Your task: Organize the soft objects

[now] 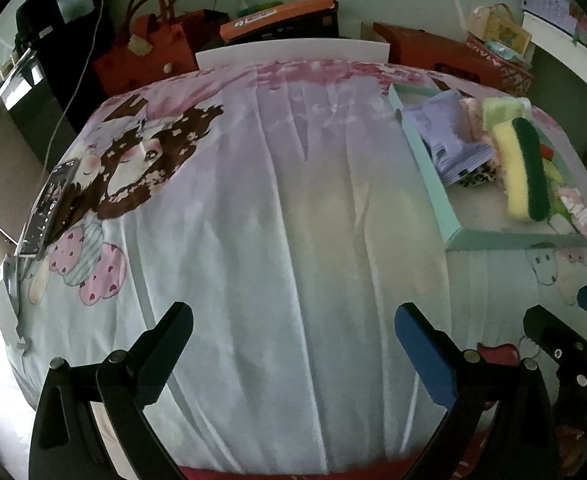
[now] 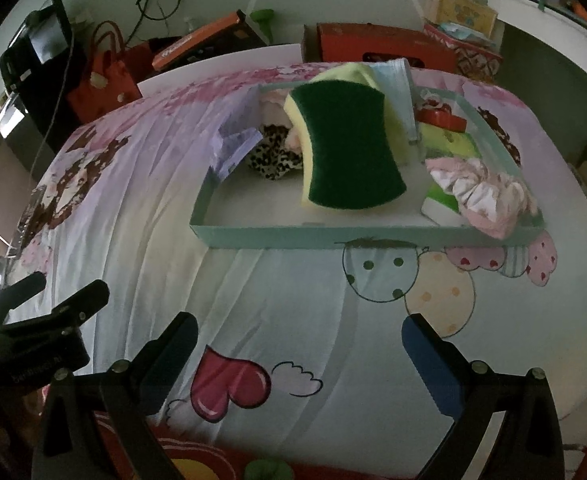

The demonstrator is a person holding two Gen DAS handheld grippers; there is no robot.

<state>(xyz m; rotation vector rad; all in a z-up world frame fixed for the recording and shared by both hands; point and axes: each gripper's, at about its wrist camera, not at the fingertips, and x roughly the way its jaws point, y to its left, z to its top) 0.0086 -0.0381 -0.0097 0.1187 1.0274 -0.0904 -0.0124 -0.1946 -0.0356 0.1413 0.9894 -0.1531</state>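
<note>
Fingers first: your left gripper (image 1: 293, 344) has its two fingers spread wide, one black at lower left of its frame and one blue-padded at lower right, with nothing between them but the printed bedsheet (image 1: 253, 240). Your right gripper (image 2: 299, 354) stands the same way, jaws apart and empty, low in its own frame over a red heart on the print.

Going left to right in the left wrist view, you have one phone (image 1: 49, 208) lying at the left edge of the sheet, then bare cloth through the middle, then one shallow teal tray (image 1: 433, 184) at upper right.

In the right wrist view the tray (image 2: 333, 236) sits in the upper middle. Count inside it, left to right: one lavender packet (image 2: 235, 148), one leopard-print scrunchie (image 2: 271, 156), one yellow sponge with a green scouring face (image 2: 345, 152) propped up on its edge, one pale yellow cloth (image 2: 357, 74) behind it, one red item (image 2: 441, 118), and one pink-and-white scrunchie (image 2: 489, 196) at the right corner.

Something pink behind the sponge is mostly hidden. Green packaging under the pink scrunchie is partly covered and you cannot read it. Clutter beyond the bed is dim and blurred.
</note>
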